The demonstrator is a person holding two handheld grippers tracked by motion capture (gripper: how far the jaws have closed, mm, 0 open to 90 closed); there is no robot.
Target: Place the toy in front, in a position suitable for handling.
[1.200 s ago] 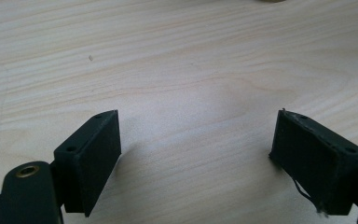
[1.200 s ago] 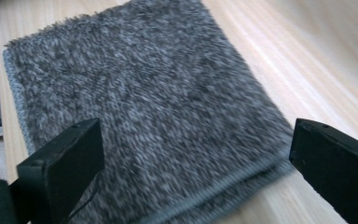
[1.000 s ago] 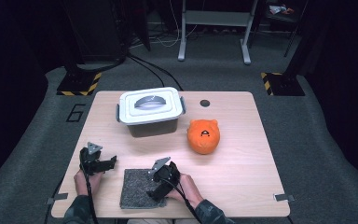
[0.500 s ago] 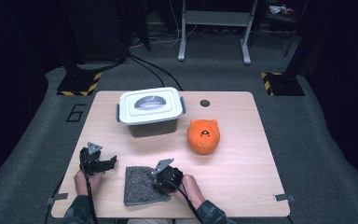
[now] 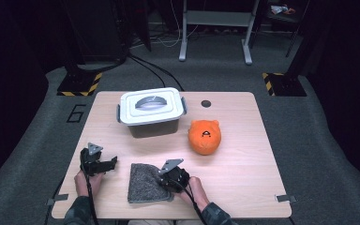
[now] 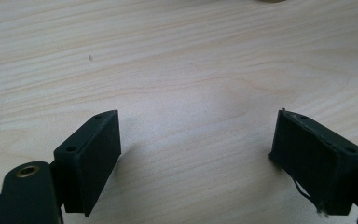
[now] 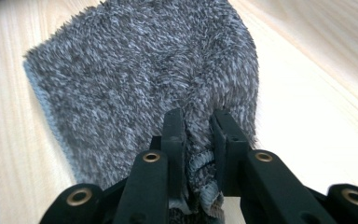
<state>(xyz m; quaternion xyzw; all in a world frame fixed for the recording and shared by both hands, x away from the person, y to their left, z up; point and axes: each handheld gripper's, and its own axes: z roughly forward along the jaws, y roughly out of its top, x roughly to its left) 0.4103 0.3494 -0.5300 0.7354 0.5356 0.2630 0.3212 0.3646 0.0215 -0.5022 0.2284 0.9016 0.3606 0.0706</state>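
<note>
A grey fuzzy cloth (image 5: 145, 182) lies flat near the table's front edge, seen close up as a shaggy grey mat (image 7: 140, 79) in the right gripper view. My right gripper (image 5: 168, 180) is shut on the cloth's right edge, with a fold of fabric pinched between its jaws (image 7: 198, 135). My left gripper (image 5: 110, 164) rests on the table left of the cloth. It stands open over bare wood (image 6: 196, 140), with nothing between its jaws.
A white lidded box with a grey handle (image 5: 151, 110) stands at the back middle of the wooden table (image 5: 243, 154). An orange round plush toy (image 5: 205, 137) sits to its right. A small dark hole (image 5: 206, 103) marks the tabletop behind the toy.
My right gripper has drawn the cloth's right edge toward the right and front, shifting the cloth slightly. The left gripper has stayed put.
</note>
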